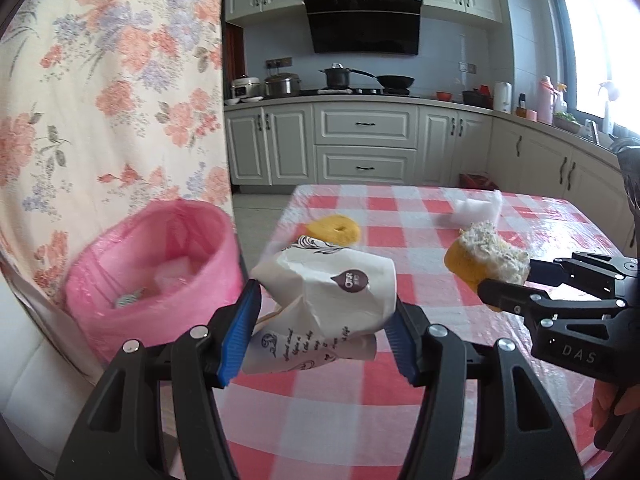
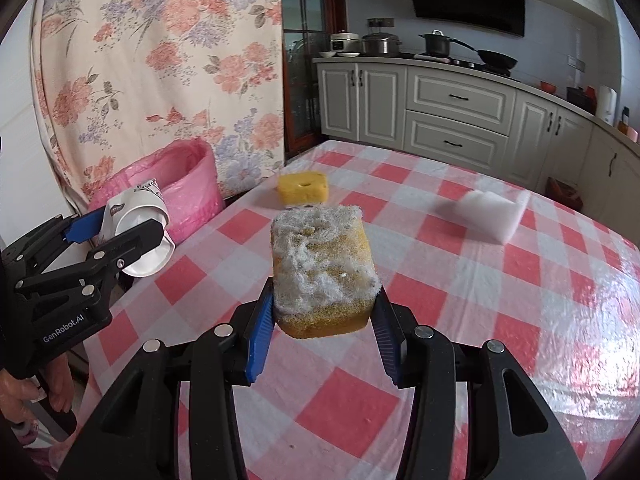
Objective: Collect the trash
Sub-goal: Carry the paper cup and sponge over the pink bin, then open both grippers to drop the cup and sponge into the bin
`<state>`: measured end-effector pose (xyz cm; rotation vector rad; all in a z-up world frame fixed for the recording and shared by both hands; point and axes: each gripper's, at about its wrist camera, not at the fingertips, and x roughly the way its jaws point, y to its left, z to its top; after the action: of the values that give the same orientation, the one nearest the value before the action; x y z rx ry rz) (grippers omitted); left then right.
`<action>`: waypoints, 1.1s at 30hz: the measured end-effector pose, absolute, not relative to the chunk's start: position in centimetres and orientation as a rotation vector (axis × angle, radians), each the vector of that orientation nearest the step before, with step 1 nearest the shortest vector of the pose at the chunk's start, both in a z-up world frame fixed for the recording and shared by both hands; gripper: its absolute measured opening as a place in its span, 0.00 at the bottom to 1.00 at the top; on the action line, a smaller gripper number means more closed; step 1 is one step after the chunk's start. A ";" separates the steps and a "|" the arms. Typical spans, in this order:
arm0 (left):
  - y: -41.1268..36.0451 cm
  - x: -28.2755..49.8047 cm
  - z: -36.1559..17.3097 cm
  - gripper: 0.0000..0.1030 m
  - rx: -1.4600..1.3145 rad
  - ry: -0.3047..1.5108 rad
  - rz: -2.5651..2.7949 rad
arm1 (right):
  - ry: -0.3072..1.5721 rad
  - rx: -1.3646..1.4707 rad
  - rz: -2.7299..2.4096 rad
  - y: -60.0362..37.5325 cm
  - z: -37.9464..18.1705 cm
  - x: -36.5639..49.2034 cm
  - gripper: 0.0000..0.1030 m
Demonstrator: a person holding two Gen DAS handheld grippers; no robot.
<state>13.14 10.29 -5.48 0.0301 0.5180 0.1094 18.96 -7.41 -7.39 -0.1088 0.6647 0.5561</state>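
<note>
My left gripper (image 1: 320, 320) is shut on a crushed white paper cup (image 1: 324, 300) with dark print, held above the table's left edge, near the pink-lined trash bin (image 1: 152, 272). The left gripper and cup also show in the right wrist view (image 2: 136, 228). My right gripper (image 2: 320, 320) is shut on a worn yellow sponge (image 2: 320, 272) with a frayed grey-white top, held above the table. That sponge also shows in the left wrist view (image 1: 488, 256). The bin (image 2: 188, 188) stands beside the table's left edge and holds some trash.
A checked red-and-white tablecloth (image 2: 440, 300) covers the table. A second yellow sponge (image 2: 303, 188) and a white foam block (image 2: 492, 212) lie on its far part. A floral curtain (image 1: 112, 92) hangs behind the bin. Kitchen cabinets (image 1: 364, 144) stand beyond.
</note>
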 end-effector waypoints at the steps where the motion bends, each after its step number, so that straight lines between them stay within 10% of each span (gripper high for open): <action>1: 10.7 13.1 -5.4 0.56 0.029 0.517 0.118 | 0.665 -0.110 0.567 -6.9 -7.3 19.2 0.44; 30: 32.0 18.0 -2.6 0.66 -0.104 0.519 0.436 | 0.606 -0.211 0.951 16.3 -3.6 27.5 0.46; 33: 33.0 17.7 -2.5 0.84 -0.116 0.491 0.489 | 0.585 -0.203 0.960 17.0 -3.5 28.1 0.77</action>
<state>17.75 33.05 -2.50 -0.1162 0.4907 0.4890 28.11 17.00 -3.47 -0.2027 0.5845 0.9597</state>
